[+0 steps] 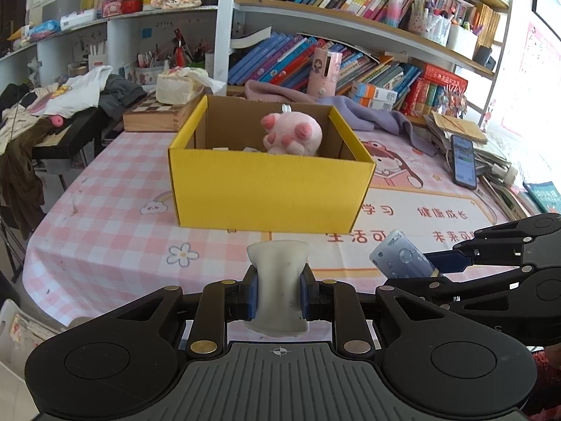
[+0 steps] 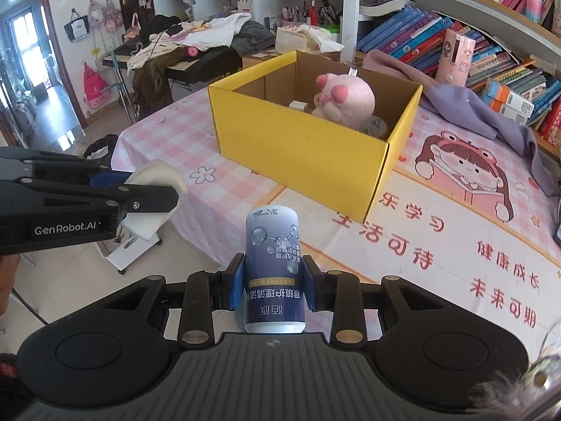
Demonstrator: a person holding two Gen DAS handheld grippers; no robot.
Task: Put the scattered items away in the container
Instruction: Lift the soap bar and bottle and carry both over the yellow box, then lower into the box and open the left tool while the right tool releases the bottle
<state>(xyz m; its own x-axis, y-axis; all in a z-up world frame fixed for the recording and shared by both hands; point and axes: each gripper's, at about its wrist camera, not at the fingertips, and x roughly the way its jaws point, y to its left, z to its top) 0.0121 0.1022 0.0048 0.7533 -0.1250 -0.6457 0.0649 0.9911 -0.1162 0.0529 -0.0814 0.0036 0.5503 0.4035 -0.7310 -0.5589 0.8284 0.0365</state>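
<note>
Left gripper (image 1: pixel 278 293) clamped on white pouch (image 1: pixel 278 280). Right gripper (image 2: pixel 273 286) clamped on blue bottle (image 2: pixel 272 266). Yellow box (image 1: pixel 266 189) at 12 o'clock from both, on checked tablecloth (image 1: pixel 105 224). Inside box: pink plush (image 1: pixel 292 133), small items beside it.

A bare strip of pink checked tablecloth (image 1: pixel 105 231) lies open between the near table edge and the yellow box (image 1: pixel 266 193), whose top stands open. Inside, a pink plush toy (image 1: pixel 292 133) fills the far right, leaving the left part freer. Purple cloth (image 1: pixel 368 112) and a phone (image 1: pixel 463 165) crowd the far right; a wooden chessboard box (image 1: pixel 157 114) sits far left.
</note>
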